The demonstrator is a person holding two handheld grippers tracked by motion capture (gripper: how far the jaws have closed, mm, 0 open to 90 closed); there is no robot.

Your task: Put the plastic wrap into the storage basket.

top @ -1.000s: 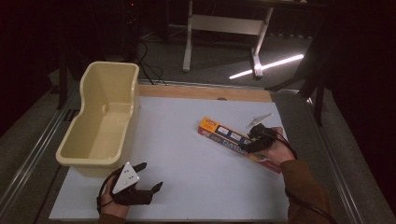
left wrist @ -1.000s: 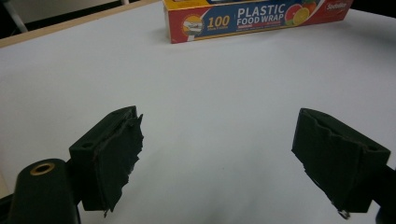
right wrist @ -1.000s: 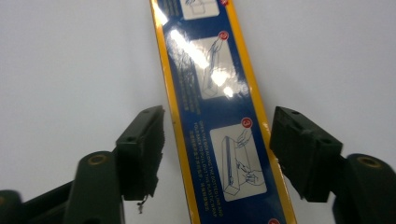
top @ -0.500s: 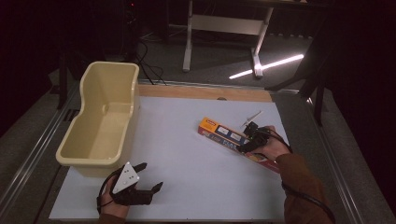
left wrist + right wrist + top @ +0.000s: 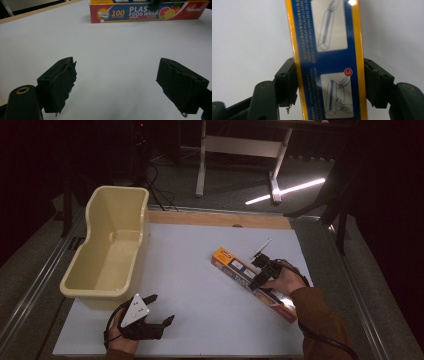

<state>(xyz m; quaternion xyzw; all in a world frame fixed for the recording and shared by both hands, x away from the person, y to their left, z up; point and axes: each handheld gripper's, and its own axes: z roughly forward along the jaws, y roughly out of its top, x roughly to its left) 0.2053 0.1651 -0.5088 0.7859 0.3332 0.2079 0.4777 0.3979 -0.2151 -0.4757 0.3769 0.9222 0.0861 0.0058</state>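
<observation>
A long food wrap box (image 5: 234,266), blue and orange on top, lies slantwise on the white table right of centre. My right gripper (image 5: 258,274) comes down over its middle. In the right gripper view the box (image 5: 329,32) runs up between the two black pads (image 5: 287,82), which touch its orange edges. These jaws have just been closing with the box between them. My left gripper (image 5: 162,308) rests open near the table's front edge, with nothing between its fingers (image 5: 60,82). Its view looks across bare table to the box's red side (image 5: 147,11).
A cream plastic tub (image 5: 118,189) stands along the left side of the table, with nothing visible inside. A wooden strip (image 5: 215,218) borders the table's far edge. Dark floor and a desk frame (image 5: 240,145) lie beyond.
My right gripper has slid left along the box toward its middle and sunk a little, its jaws now against the box's sides. The left gripper has stayed still.
</observation>
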